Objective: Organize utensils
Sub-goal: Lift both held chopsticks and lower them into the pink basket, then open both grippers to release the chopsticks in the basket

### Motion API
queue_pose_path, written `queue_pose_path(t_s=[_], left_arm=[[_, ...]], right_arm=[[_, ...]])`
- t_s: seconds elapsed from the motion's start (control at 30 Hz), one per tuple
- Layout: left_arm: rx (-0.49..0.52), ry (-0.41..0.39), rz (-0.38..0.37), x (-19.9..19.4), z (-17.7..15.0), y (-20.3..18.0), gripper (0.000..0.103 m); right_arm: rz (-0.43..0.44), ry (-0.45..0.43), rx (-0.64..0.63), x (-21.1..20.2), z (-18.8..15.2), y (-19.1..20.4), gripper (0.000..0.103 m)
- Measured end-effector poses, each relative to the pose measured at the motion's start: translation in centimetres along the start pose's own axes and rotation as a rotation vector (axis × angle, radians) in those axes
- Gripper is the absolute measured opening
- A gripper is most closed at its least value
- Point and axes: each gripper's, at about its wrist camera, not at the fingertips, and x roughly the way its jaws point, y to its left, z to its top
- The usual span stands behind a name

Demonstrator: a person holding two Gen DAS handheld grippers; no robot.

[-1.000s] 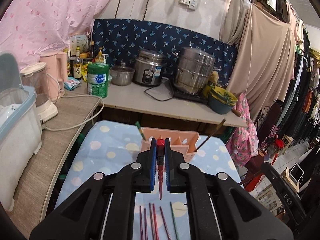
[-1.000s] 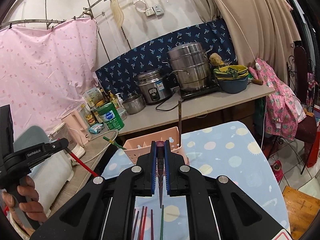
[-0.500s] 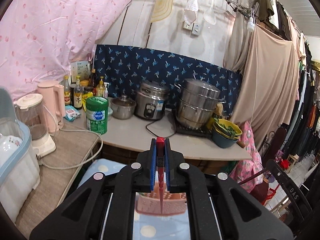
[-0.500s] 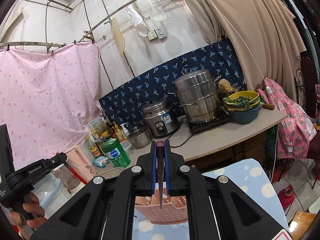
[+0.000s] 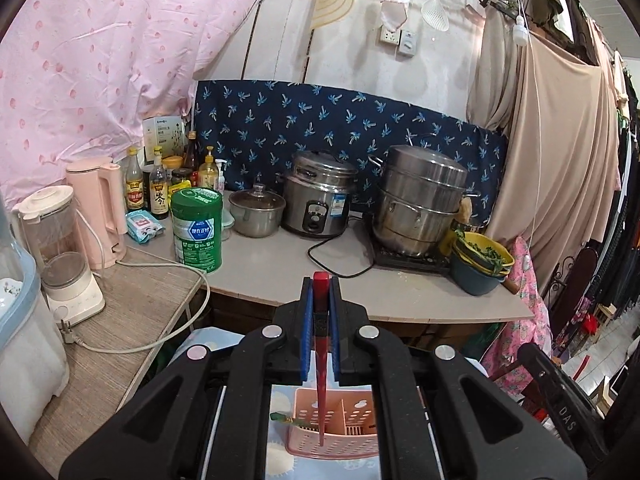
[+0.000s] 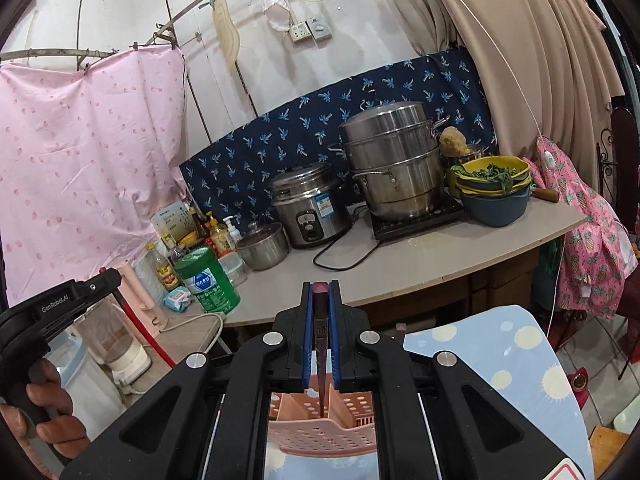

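Observation:
My left gripper (image 5: pixel 320 292) is shut on a red chopstick (image 5: pixel 320 360) that hangs point down over the pink perforated utensil basket (image 5: pixel 340 440); its tip is at the basket's left compartment. A green chopstick (image 5: pixel 285 419) leans out of the basket's left side. My right gripper (image 6: pixel 320 296) is shut on a dark brown chopstick (image 6: pixel 320 356) held point down over the same basket (image 6: pixel 320 432), tip near its divider. The left gripper (image 6: pixel 60 312) with its red chopstick also shows at the left of the right wrist view.
The basket stands on a blue polka-dot cloth (image 6: pixel 500 344). Behind is a counter (image 5: pixel 280 276) with a green can (image 5: pixel 197 230), rice cooker (image 5: pixel 318 200), steamer pot (image 5: pixel 420 200), bowls (image 5: pixel 478 264) and a pink kettle (image 5: pixel 100 208). A blender (image 5: pixel 64 248) stands on the left.
Both grippers have lifted and tilted up from the cloth, each carrying its chopstick toward the basket. The loose chopsticks on the cloth have dropped out of view.

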Motion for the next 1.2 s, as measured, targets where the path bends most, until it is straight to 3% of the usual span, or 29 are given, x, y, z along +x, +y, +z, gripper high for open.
queue_pose_path(t_s=[0.13, 0.47, 0.93, 0.97, 1.03, 1.07, 1.1, 1.2], left_arm=[[-0.009, 0.012, -0.014, 0.2, 0.3, 0.2, 0.007], [0.013, -0.05, -0.013, -0.2, 2.7, -0.8, 0.007], [0.011, 0.064, 0.03, 4.4, -2.6, 0.6, 0.008], [0.015, 0.068, 0.034, 4.4, -2.9, 0.7, 0.01], [0.014, 0.076, 0.041, 4.5, -3.5, 0.8, 0.024], [0.008, 0.078, 0.046, 4.4, -3.7, 1.0, 0.04], [0.002, 0.074, 0.052, 4.1, -3.9, 1.1, 0.047], [0.011, 0.071, 0.06, 3.3, -4.3, 1.3, 0.047]], right_arm=[[-0.001, 0.027, -0.006, 0.9, -1.1, -0.2, 0.007], [0.004, 0.043, -0.005, 1.5, -1.8, -0.3, 0.007], [-0.004, 0.08, -0.033, 2.2, -3.1, -0.3, 0.011], [-0.004, 0.078, -0.035, 2.0, -3.0, -0.3, 0.011], [-0.005, 0.072, -0.034, 1.7, -2.9, -0.3, 0.013], [-0.002, 0.067, -0.033, 1.3, -2.7, -0.3, 0.014], [-0.001, 0.062, -0.033, 1.0, -2.7, -0.2, 0.016], [0.0, 0.048, -0.043, -0.2, -2.5, 0.0, 0.018]])
